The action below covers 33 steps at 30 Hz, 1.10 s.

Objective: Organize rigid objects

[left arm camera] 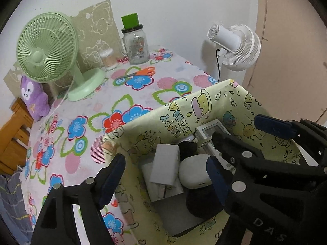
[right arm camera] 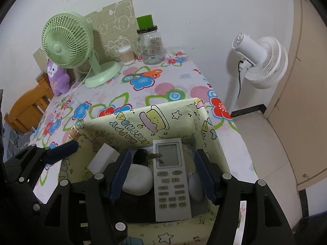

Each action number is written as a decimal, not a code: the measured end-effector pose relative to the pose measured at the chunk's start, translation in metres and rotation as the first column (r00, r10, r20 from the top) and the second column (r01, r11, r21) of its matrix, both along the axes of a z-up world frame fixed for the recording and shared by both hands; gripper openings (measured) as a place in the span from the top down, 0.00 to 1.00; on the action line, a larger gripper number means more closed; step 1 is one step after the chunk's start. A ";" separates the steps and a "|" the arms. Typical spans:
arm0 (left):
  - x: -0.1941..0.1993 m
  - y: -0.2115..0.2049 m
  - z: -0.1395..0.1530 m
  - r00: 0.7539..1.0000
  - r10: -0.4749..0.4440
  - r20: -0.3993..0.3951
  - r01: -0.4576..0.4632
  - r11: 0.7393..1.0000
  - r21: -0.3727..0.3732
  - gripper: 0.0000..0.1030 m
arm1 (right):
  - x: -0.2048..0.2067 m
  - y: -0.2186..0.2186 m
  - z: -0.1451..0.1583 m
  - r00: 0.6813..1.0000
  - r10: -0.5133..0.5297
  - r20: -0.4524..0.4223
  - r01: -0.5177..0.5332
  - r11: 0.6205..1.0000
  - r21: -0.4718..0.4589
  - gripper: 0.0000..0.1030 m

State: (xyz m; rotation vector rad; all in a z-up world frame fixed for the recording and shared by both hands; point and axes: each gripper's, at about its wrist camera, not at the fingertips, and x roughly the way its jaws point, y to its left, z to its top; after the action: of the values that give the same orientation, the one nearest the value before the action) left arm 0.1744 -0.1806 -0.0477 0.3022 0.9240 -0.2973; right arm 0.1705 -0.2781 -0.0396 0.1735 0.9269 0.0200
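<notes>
Only the right wrist view shows the remote control (right arm camera: 171, 178) in full: grey-white, screen above rows of buttons, lying in the yellow cartoon-print box (right arm camera: 143, 120) between my right gripper (right arm camera: 161, 178) fingers, which stand spread and clear of it. The left wrist view instead exposes the white adapter (left arm camera: 165, 165) and white rounded case (left arm camera: 194, 172) beside it. My left gripper (left arm camera: 163, 173) is spread wide, straddling the box's near wall. The box sits on a floral tablecloth (left arm camera: 81, 110). A green fan (left arm camera: 48, 47), glass jar (left arm camera: 137, 47) and orange scissors (left arm camera: 141, 72) stand beyond; a white fan (right arm camera: 263, 62) stands beside the table.
</notes>
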 end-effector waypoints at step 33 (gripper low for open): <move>-0.065 0.057 0.042 0.988 0.058 0.144 -0.051 0.997 -0.052 0.00 | -0.065 0.032 0.039 0.994 -0.039 0.105 0.041 0.999 -0.019 0.16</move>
State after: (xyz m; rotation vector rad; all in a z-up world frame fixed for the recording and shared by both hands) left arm 0.1097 -0.1239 -0.0059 0.2506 0.7787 -0.2432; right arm 0.1057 -0.2463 -0.0005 0.1698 0.8189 -0.0176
